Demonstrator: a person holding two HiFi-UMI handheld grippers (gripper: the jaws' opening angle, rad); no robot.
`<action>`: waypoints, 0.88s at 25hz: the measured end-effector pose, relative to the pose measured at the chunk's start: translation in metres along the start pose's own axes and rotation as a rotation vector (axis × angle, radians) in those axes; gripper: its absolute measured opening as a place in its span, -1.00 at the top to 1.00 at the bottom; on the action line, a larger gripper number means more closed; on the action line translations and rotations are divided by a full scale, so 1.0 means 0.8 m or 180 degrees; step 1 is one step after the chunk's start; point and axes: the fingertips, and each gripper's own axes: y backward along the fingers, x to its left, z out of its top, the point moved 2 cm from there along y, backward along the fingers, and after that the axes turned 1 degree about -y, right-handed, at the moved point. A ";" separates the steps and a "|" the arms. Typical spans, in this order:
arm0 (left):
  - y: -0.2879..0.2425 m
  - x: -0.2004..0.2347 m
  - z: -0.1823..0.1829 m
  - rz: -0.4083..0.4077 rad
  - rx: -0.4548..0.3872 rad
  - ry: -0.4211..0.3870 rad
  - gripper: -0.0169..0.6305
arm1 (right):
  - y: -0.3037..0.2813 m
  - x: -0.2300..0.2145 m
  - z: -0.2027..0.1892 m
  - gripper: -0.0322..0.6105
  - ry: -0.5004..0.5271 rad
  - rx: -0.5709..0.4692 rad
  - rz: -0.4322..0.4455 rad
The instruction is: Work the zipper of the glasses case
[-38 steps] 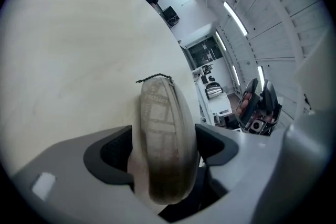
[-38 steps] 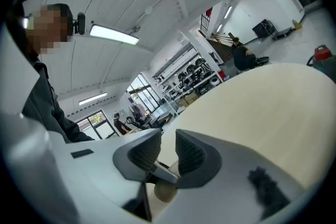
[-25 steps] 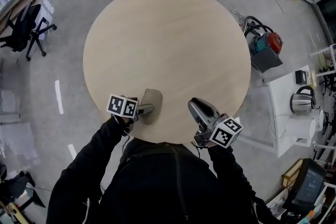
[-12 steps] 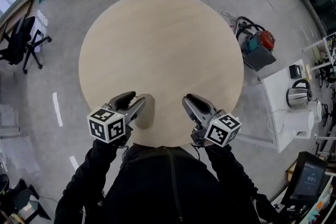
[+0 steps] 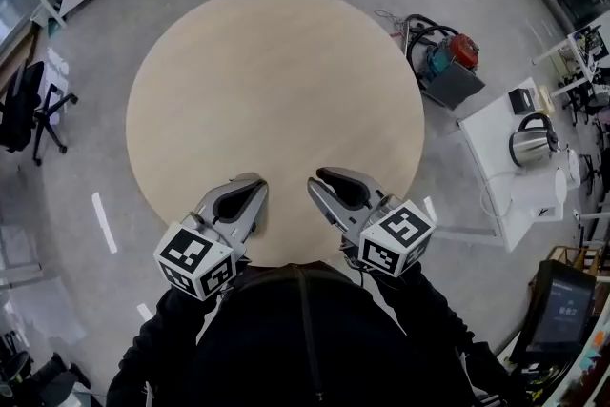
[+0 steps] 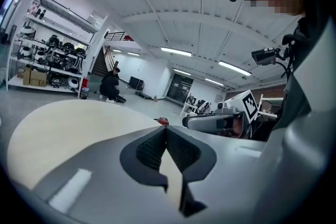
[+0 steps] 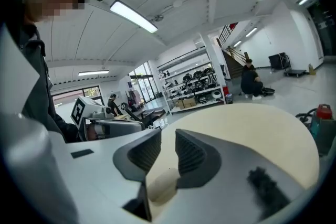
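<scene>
Head view showed the left gripper [image 5: 251,184] and right gripper [image 5: 326,176] above the round table's [image 5: 276,81] near edge. Left gripper view showed its jaws just closed together, with nothing between them. Right gripper view showed its jaws narrowly apart and empty, with the beige glasses case [image 7: 161,186] on the table below.

Workshop-like lab hall: bare concrete floor [image 5: 95,43], gear-laden shelves [image 6: 50,68], shop vacuum [image 5: 446,60], office chair [image 5: 21,110].

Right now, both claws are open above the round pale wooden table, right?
Not quite. The left claw has just closed and is shut, with nothing between its jaws, as the left gripper view shows. Only the right claw is open, above the round pale wooden table.
</scene>
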 end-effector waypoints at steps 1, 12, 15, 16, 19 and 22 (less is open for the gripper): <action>-0.001 -0.002 -0.001 0.0005 0.0016 -0.0034 0.93 | 0.002 0.001 0.003 0.63 0.0028 -0.0034 -0.0008; -0.006 -0.009 -0.009 0.0087 0.0017 0.0092 0.93 | 0.024 0.004 0.023 0.63 0.0453 -0.0354 -0.0311; -0.005 -0.008 -0.011 0.0119 0.0008 0.0135 0.93 | 0.027 0.000 0.022 0.63 0.0433 -0.0346 -0.0375; -0.004 -0.008 -0.012 0.0135 0.0005 0.0144 0.93 | 0.027 -0.001 0.021 0.63 0.0430 -0.0333 -0.0396; 0.001 -0.007 -0.011 0.0181 -0.0020 0.0146 0.93 | 0.028 -0.002 0.019 0.63 0.0460 -0.0295 -0.0470; 0.002 -0.005 -0.010 0.0207 -0.0032 0.0149 0.93 | 0.029 -0.002 0.019 0.64 0.0509 -0.0298 -0.0496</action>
